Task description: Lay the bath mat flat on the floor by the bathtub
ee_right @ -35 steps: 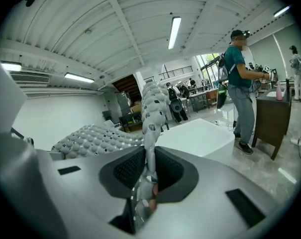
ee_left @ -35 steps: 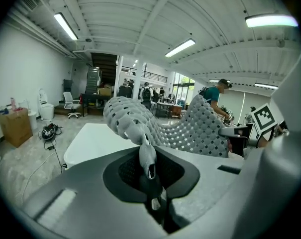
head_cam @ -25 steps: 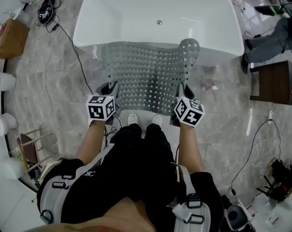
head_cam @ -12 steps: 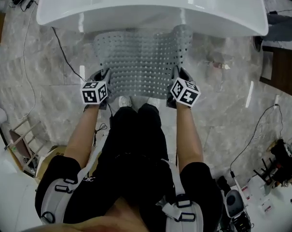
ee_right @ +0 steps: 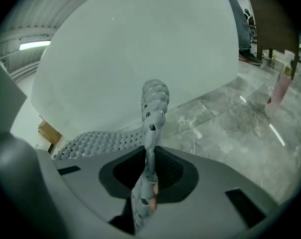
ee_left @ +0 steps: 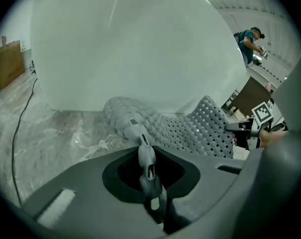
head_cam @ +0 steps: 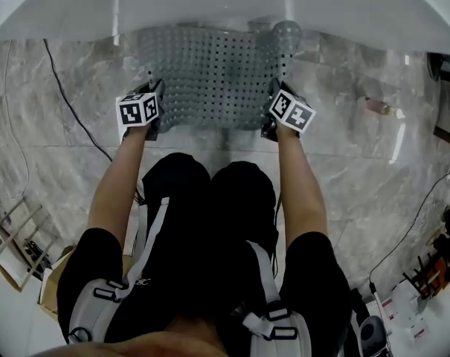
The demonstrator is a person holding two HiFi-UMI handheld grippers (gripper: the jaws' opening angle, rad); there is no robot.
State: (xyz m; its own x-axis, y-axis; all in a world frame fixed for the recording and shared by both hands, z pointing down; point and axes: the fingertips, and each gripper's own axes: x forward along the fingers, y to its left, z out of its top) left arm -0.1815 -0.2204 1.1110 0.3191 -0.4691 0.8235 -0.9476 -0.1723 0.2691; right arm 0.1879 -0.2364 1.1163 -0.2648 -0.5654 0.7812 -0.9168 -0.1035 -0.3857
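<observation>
A grey perforated bath mat (head_cam: 210, 73) is spread on the marble floor against the foot of the white bathtub (head_cam: 225, 10). Its far right corner (head_cam: 286, 34) curls up against the tub wall. My left gripper (head_cam: 155, 104) is shut on the mat's near left corner, and the right gripper (head_cam: 272, 108) is shut on the near right corner. In the left gripper view the mat (ee_left: 190, 128) runs out from between the left gripper's (ee_left: 146, 159) closed jaws. In the right gripper view the mat's edge (ee_right: 152, 108) stands up from the right gripper (ee_right: 149, 166).
A black cable (head_cam: 68, 103) trails over the floor at the left. A small bottle (head_cam: 377, 106) lies on the floor to the right, near a dark table (head_cam: 449, 117). A wooden frame (head_cam: 16, 236) and cabling (head_cam: 433, 274) sit behind me. A person (ee_left: 250, 41) stands far off.
Both grippers have gone down and forward with the mat's near edge. The mat, draped off the tub rim before, now lies low at the tub's base. My head has leaned closer.
</observation>
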